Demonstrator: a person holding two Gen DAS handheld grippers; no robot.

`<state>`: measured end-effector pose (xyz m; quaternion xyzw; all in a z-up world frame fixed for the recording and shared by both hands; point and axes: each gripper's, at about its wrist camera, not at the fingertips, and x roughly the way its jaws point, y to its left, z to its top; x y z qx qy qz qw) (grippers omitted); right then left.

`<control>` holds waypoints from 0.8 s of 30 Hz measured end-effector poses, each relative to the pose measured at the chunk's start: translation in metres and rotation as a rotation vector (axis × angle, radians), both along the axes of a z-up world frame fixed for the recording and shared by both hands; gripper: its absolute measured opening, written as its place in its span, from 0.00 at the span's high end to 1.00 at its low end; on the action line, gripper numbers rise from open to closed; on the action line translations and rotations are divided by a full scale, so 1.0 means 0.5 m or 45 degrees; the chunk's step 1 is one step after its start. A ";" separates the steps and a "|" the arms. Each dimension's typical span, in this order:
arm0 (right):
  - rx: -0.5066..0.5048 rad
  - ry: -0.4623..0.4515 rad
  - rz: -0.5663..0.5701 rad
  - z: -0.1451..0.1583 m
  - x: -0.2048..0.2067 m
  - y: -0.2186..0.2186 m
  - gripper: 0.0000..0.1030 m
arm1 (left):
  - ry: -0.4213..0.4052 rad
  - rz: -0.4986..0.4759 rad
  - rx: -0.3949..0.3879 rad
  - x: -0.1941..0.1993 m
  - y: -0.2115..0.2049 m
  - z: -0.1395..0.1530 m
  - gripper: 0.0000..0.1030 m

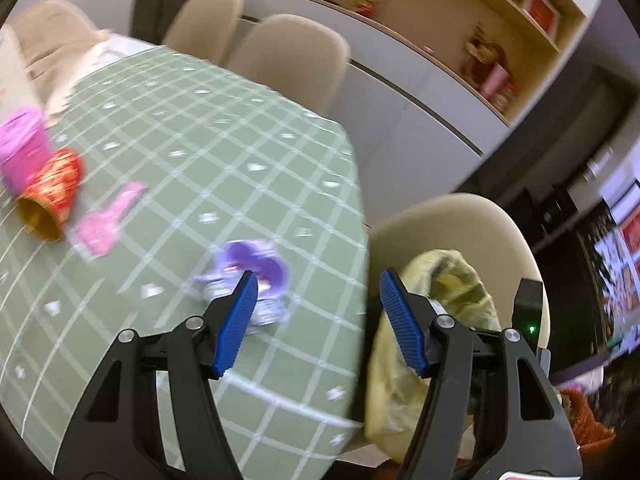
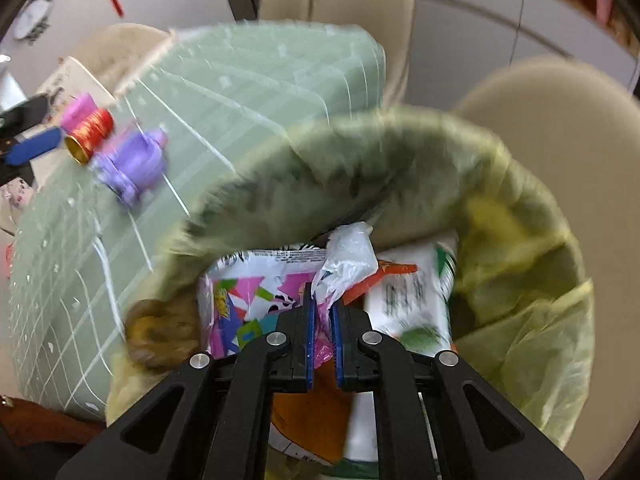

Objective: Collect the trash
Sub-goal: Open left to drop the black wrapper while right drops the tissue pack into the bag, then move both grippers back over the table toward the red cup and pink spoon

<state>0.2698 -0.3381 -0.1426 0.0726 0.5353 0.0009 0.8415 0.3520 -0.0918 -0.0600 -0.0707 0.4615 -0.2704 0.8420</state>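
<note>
Right gripper (image 2: pixel 323 312) points steeply down into the mouth of a trash bag (image 2: pixel 532 320), yellow-green plastic; jaws pressed nearly together, pinching a crumpled clear-white plastic wrapper (image 2: pixel 348 256) that sticks up beyond the pads. Beneath it, inside the bag: a colourful snack packet (image 2: pixel 248 292) with pink and white print, and beside it a white packet with green and orange marks (image 2: pixel 412 300). Left gripper (image 1: pixel 318 320) hangs over the bench edge, jaws spread, nothing between them; the left pad overlaps a crumpled purple wrapper (image 1: pixel 252 276) lying on the green checked tablecloth (image 1: pixel 224 128), contact unclear through blur. The right pad sits in front of the trash bag, which hangs just beside the bench, against a beige chair (image 1: pixel 480 232). Farther along the bench: a flat pink wrapper (image 1: pixel 110 220), then a red-and-gold paper cup (image 1: pixel 52 196) lying on its side, touching a pink cup (image 1: pixel 22 144) behind it. Past the bench's far edge stand more beige chairs (image 1: pixel 288 60); behind them, a white cabinet with wooden shelves (image 1: pixel 460 16) holding small items, too blurred to name.
</note>
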 end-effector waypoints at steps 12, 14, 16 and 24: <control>0.061 -0.093 -0.304 0.032 -0.081 -0.044 0.72 | 0.088 0.135 -0.009 -0.035 0.176 -0.031 0.41; 0.024 -0.129 -0.312 0.047 -0.095 -0.032 0.66 | 0.098 0.141 -0.015 -0.043 0.195 -0.035 0.41; -0.013 -0.151 -0.320 0.059 -0.103 -0.023 0.57 | 0.103 0.150 -0.025 -0.049 0.215 -0.037 0.41; -0.114 -0.222 -0.362 0.116 -0.114 -0.011 0.49 | 0.081 0.197 -0.053 -0.063 0.280 -0.026 0.41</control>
